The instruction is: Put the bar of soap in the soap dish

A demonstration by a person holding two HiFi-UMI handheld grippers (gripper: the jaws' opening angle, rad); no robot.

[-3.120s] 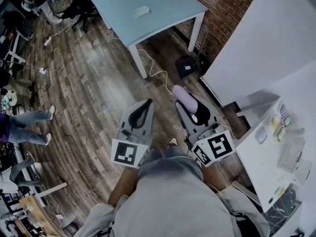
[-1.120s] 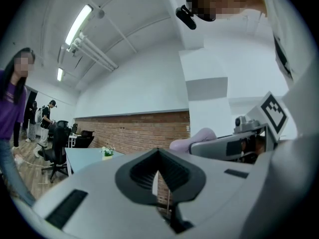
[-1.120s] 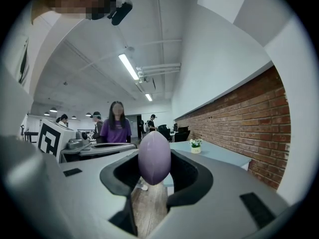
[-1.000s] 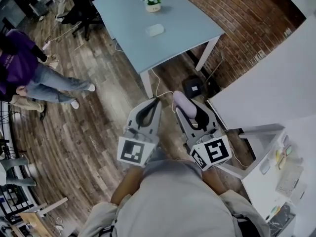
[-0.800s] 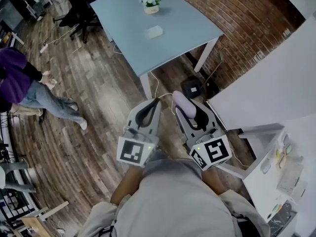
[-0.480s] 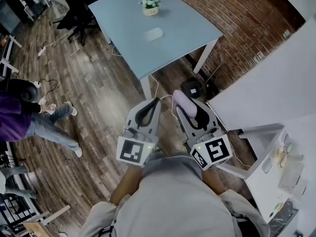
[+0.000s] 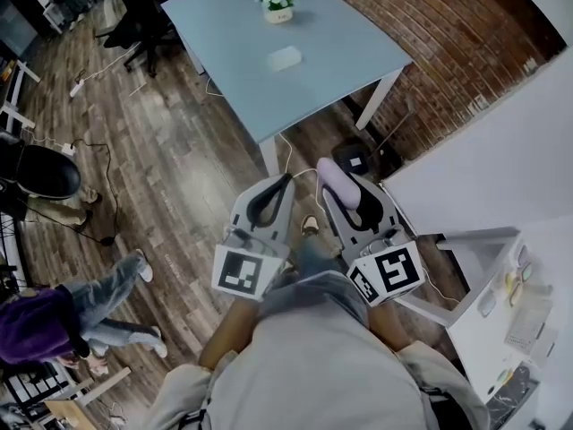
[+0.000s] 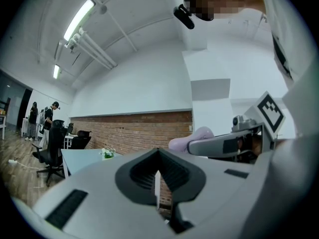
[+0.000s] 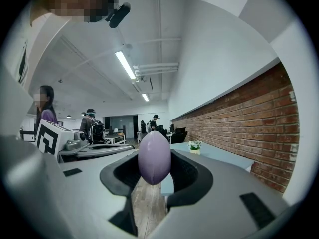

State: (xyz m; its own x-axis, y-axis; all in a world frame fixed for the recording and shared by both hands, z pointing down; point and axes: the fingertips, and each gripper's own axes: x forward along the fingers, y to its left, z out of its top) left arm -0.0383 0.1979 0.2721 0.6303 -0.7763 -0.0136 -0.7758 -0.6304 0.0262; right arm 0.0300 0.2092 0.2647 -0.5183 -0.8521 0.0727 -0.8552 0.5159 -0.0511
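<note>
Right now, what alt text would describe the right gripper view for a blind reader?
The right gripper holds a lilac oval bar of soap between its jaws. Beyond stand a pale blue table and a brick wall.

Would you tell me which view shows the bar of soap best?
The right gripper view: the soap sits centred, clamped between the fingers. The head view shows it small from above; the left gripper view, only one end.

Right gripper (image 9: 154,159): jaws clamped on a lilac, oval bar of soap (image 9: 154,153), which stands upright. Left: left gripper (image 9: 75,146), marker cube showing. Right, beyond the jaws: pale blue table (image 9: 219,159) bearing a small pot of flowers (image 9: 194,146); brick wall (image 9: 249,128). Below: plank floor (image 9: 149,208). Far: several people (image 9: 91,124).
</note>
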